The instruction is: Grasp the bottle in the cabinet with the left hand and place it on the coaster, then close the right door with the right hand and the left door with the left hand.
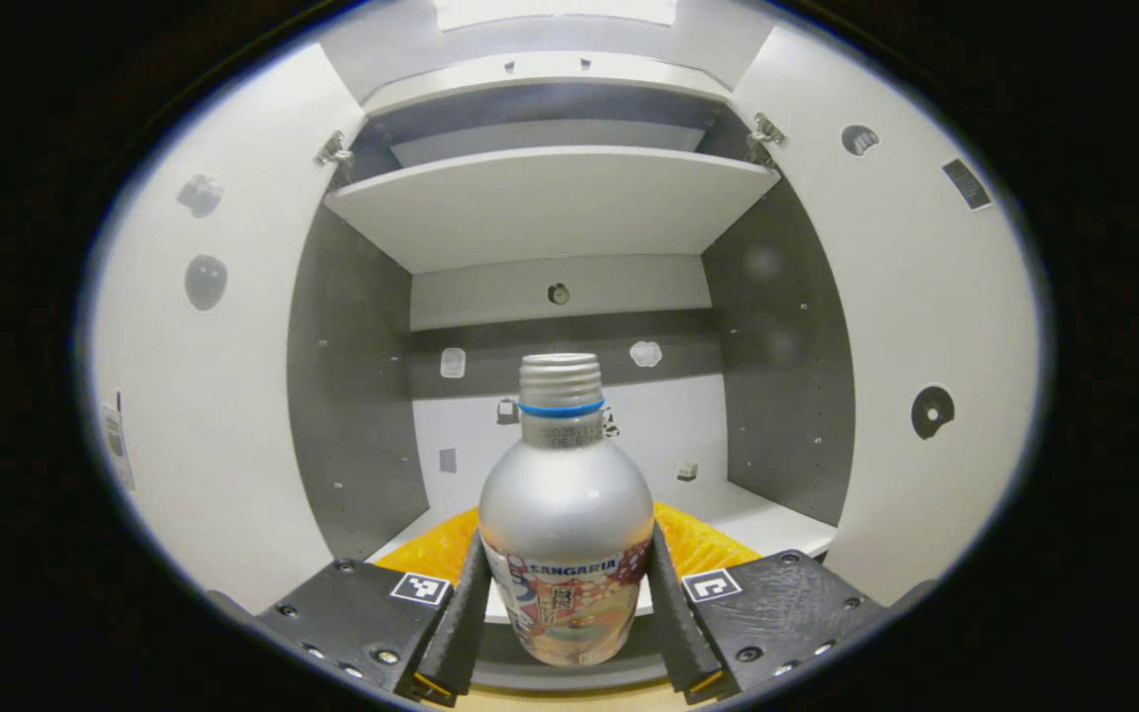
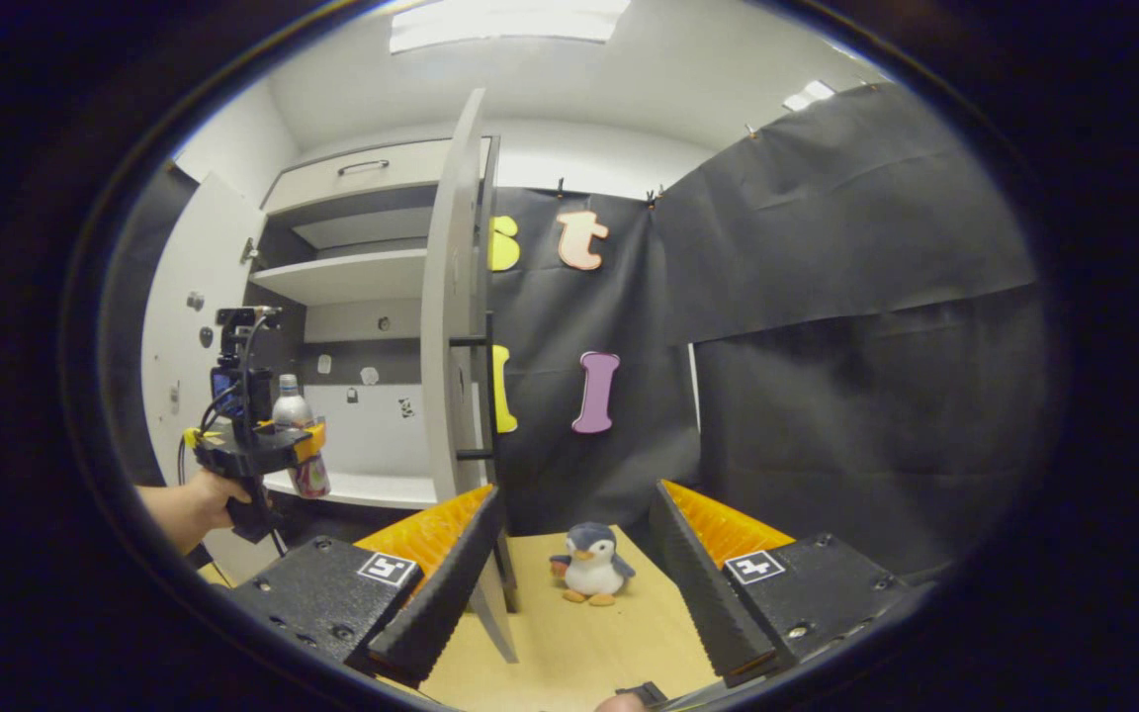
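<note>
A silver bottle (image 1: 566, 514) with a blue neck ring and a printed label stands upright between the fingers of my left gripper (image 1: 568, 603), which is shut on its lower body. Behind it is the open cabinet (image 1: 550, 208); its left door (image 1: 204, 396) and right door (image 1: 935, 326) are swung wide. In the right gripper view the left gripper (image 2: 305, 445), held by a hand, carries the bottle (image 2: 291, 410) in front of the cabinet's lower shelf (image 2: 372, 487). My right gripper (image 2: 574, 583) is open and hovers over the wooden table (image 2: 579, 643), next to the right door's edge (image 2: 456, 326).
A small toy penguin (image 2: 589, 564) sits on the table between my right fingers' line of sight. Black cloth (image 2: 827, 346) walls the booth behind and to the right. The upper shelf (image 1: 550, 203) of the cabinet is bare.
</note>
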Available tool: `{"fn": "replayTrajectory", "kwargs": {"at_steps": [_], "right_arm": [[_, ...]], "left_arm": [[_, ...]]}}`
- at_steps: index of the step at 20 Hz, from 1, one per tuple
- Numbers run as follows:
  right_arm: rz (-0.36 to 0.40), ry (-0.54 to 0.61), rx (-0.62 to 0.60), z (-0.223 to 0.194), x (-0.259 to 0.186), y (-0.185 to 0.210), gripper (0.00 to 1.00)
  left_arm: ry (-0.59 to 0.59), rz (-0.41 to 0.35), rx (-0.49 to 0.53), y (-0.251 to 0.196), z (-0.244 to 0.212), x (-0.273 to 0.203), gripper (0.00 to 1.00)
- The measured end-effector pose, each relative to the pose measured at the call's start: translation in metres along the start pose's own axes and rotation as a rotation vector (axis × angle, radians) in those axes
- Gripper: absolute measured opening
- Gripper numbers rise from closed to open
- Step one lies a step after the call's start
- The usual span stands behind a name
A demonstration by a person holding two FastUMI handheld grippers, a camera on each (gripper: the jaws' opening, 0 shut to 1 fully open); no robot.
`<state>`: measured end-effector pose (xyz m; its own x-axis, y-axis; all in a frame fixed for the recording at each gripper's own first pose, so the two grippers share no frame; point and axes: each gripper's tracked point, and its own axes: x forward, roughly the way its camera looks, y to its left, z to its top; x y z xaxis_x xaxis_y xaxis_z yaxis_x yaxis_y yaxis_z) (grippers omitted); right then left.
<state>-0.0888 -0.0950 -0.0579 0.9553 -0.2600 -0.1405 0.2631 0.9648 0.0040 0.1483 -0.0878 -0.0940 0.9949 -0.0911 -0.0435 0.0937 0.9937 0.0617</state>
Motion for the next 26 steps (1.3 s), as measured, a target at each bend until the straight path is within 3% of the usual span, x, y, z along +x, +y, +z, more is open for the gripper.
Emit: {"fn": "replayTrajectory", "kwargs": {"at_steps": [2,11,19,20,22,24,25,26], "right_arm": [[0.019,0.004,0.001,-0.002,0.002,0.005,0.98],[0.067,0.003,-0.005,-0.016,0.006,0.016,0.98],[0.127,0.057,-0.02,-0.035,0.001,0.041,0.98],[0.132,0.056,-0.025,-0.035,0.002,0.045,0.98],[0.142,0.062,-0.03,-0.034,0.003,0.053,0.98],[0.149,0.071,-0.037,-0.037,0.004,0.06,0.98],[0.149,0.078,-0.043,-0.039,0.004,0.062,0.98],[0.15,0.084,-0.048,-0.04,0.003,0.064,0.98]], "left_arm": [[-0.001,0.009,-0.005,0.001,-0.007,-0.019,0.74],[0.069,0.081,0.051,0.012,-0.078,-0.102,0.71],[0.156,0.024,0.019,-0.014,-0.145,-0.161,0.71],[0.17,0.02,0.027,-0.016,-0.153,-0.165,0.75],[0.2,0.004,0.032,-0.02,-0.17,-0.172,0.71],[0.231,-0.005,0.028,-0.022,-0.188,-0.179,0.75],[0.248,-0.009,0.028,-0.023,-0.197,-0.182,0.71],[0.277,-0.012,0.026,-0.025,-0.209,-0.185,0.75]]}}
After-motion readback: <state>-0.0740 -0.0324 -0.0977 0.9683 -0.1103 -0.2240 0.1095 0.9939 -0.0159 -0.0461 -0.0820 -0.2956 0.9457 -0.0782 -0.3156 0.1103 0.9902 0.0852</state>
